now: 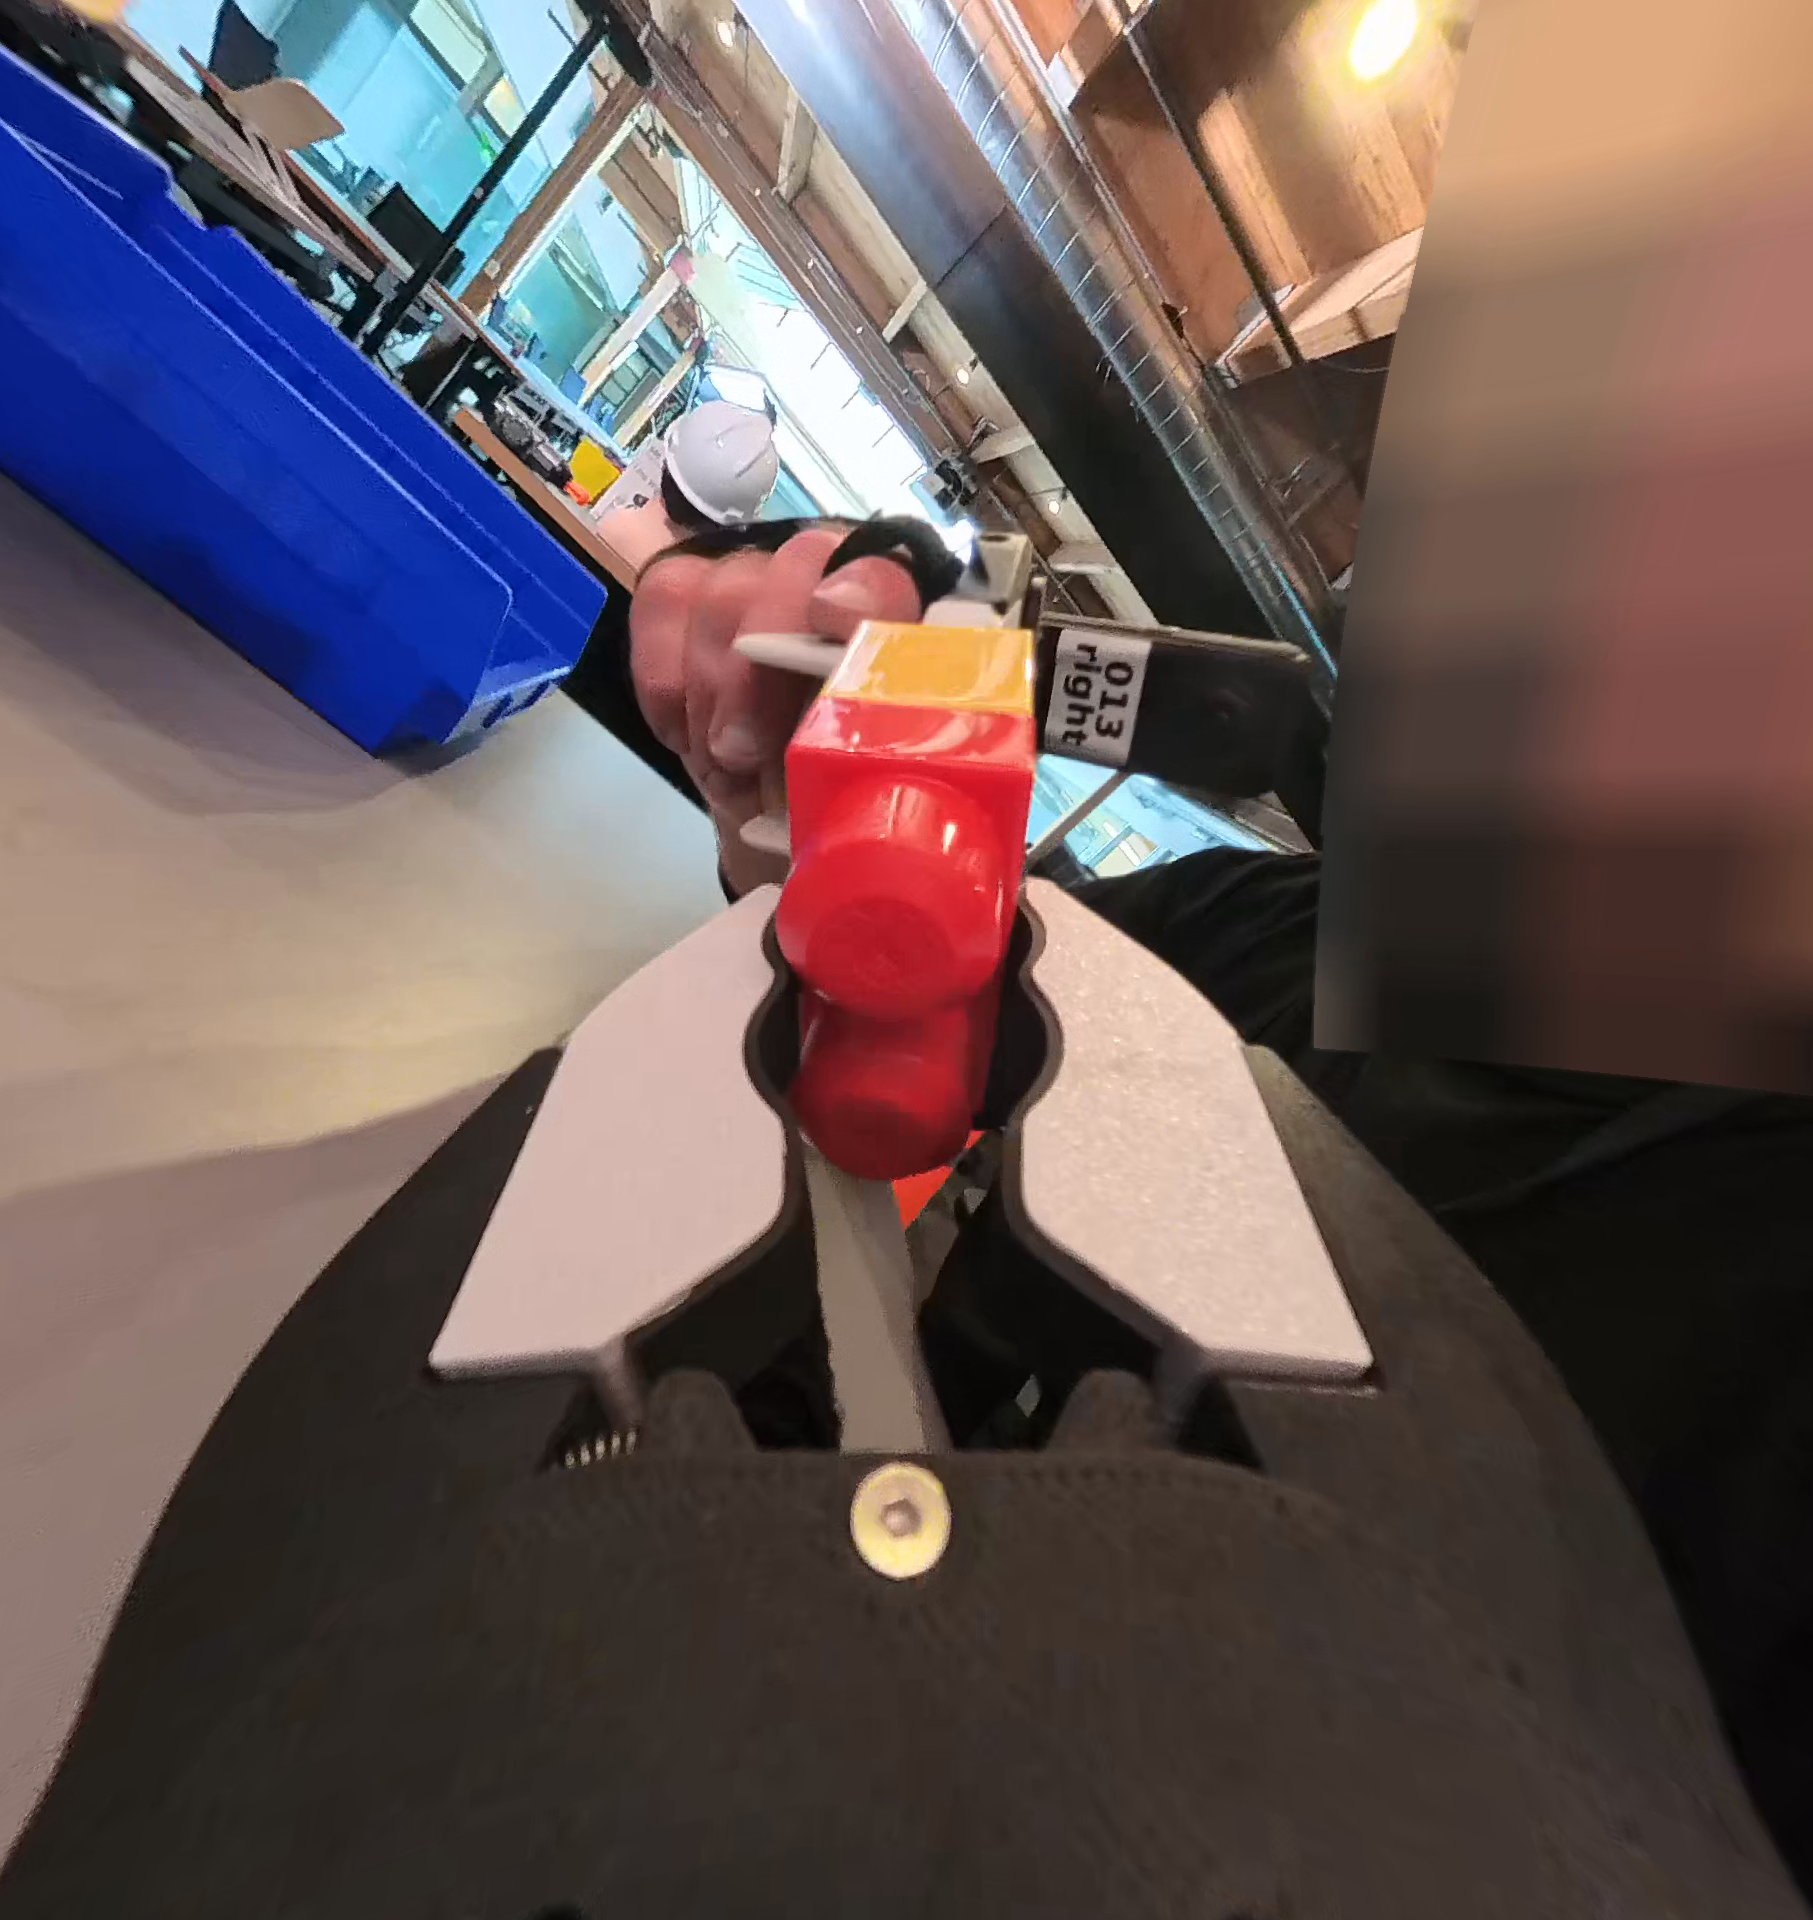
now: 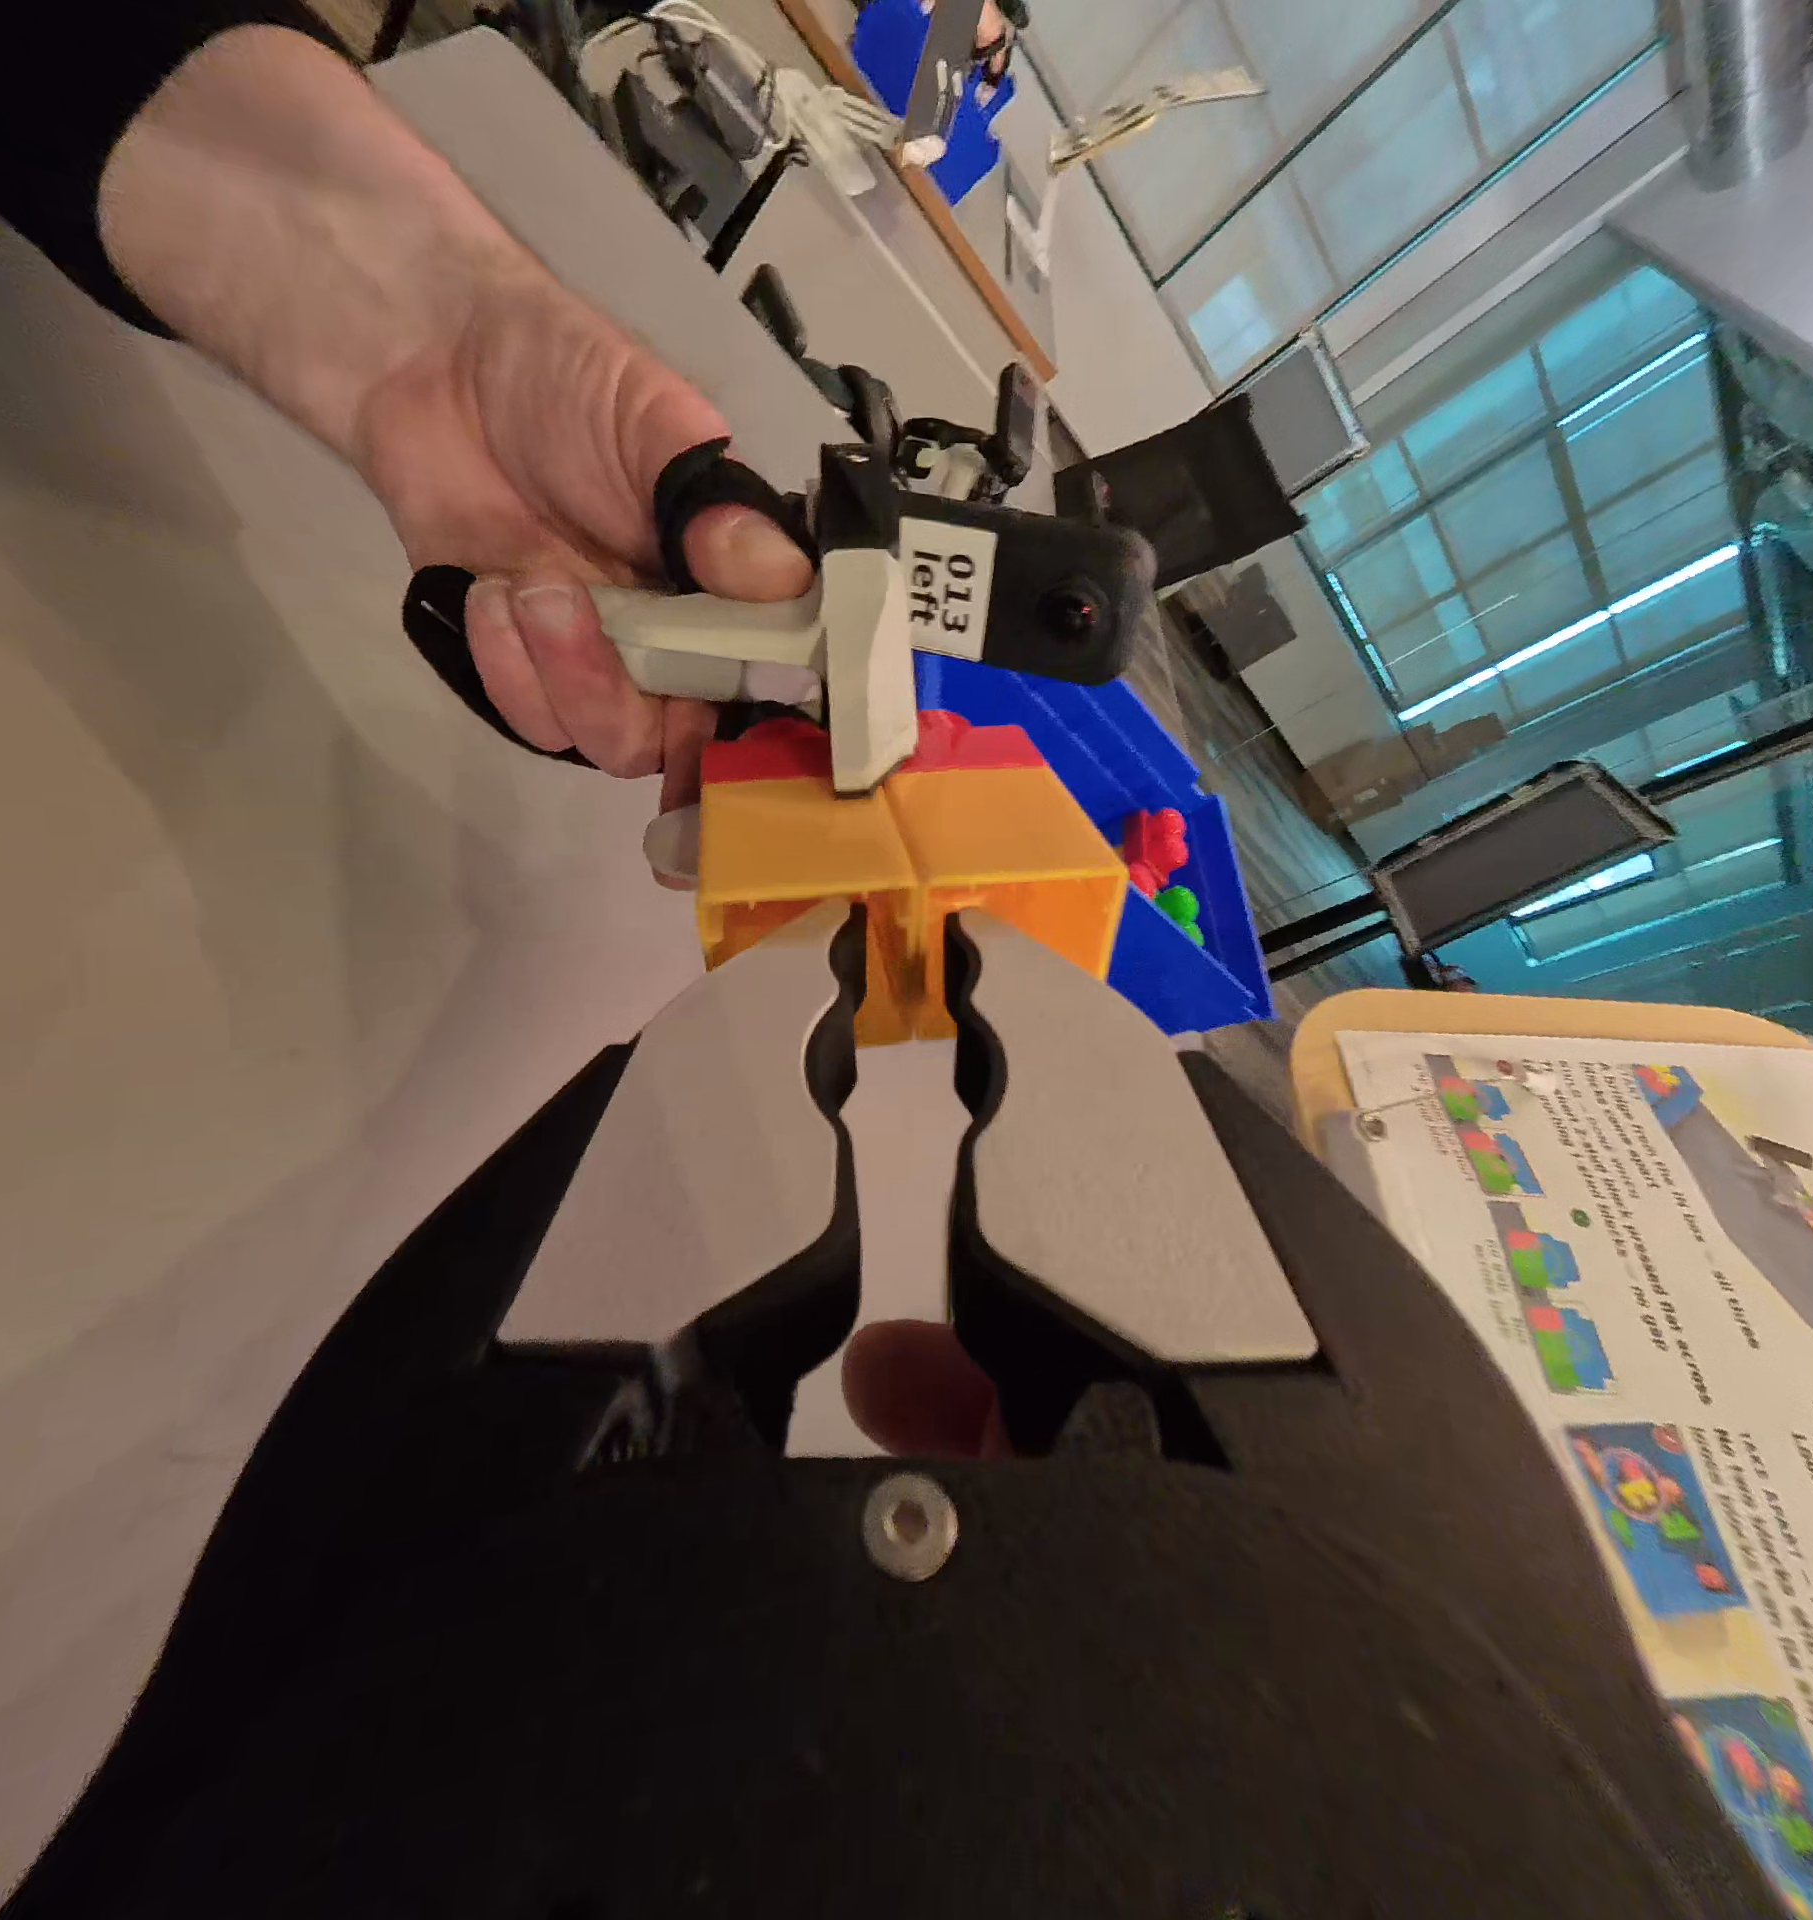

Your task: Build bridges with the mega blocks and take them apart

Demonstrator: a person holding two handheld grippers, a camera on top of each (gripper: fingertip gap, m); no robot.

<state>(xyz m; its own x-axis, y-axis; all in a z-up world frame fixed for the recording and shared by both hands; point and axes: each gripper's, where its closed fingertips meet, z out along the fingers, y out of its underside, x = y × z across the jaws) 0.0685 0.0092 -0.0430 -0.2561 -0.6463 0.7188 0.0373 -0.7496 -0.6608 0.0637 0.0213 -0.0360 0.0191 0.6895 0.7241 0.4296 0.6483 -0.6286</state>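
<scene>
A small bridge of blocks is held in the air between both grippers. In the left wrist view my left gripper (image 1: 897, 935) is shut on the red block (image 1: 907, 790), whose studs face the camera. An orange block (image 1: 933, 670) sits on its far side. In the right wrist view two orange blocks (image 2: 788, 842) lie side by side with their hollow undersides towards me, and the red block (image 2: 969, 753) spans them behind. My right gripper (image 2: 902, 925) reaches into those hollows and is shut on the two adjoining inner walls. The left gripper's pale finger (image 2: 866, 686) lies across the red block.
A blue bin (image 2: 1182, 966) holding red and green blocks (image 2: 1156, 847) stands on the white table (image 1: 154, 935); it also shows in the left wrist view (image 1: 206, 416). A printed instruction sheet (image 2: 1608, 1247) lies on a wooden board (image 2: 1328, 1039) at the right. A person's hands hold both grippers. Less than 4 cm separates the two grippers' tips.
</scene>
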